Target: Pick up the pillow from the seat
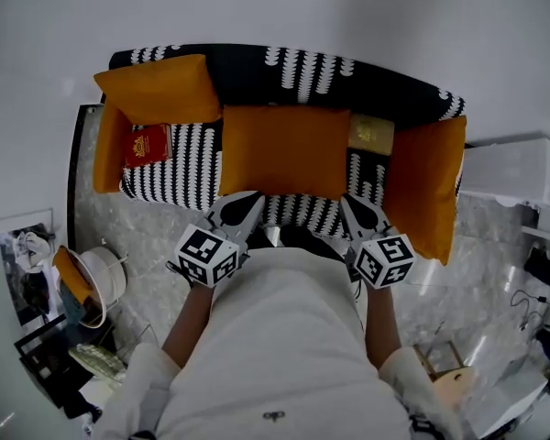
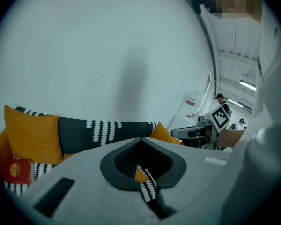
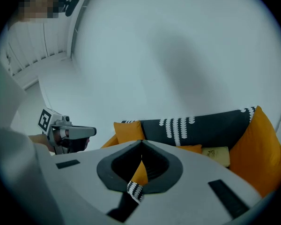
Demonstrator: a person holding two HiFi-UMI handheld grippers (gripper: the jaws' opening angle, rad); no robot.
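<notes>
The left gripper (image 1: 246,204), a grey two-jaw tool with a black-and-white marker cube, has its jaws closed together on nothing. The right gripper (image 1: 353,207) matches it, jaws also closed and empty. Both point at the front edge of a black-and-white patterned sofa (image 1: 257,71). Just beyond their tips, an orange rectangular fabric pillow (image 1: 284,149) sits in the middle of the seat, leaning on the backrest; neither gripper holds it. A flat red booklet (image 1: 147,145) lies on the seat to its left, and a pale yellow packet (image 1: 371,133) to its right. A second orange pillow (image 1: 156,88) rests at the sofa's left end, and a third orange pillow (image 1: 426,186) stands at the right end.
</notes>
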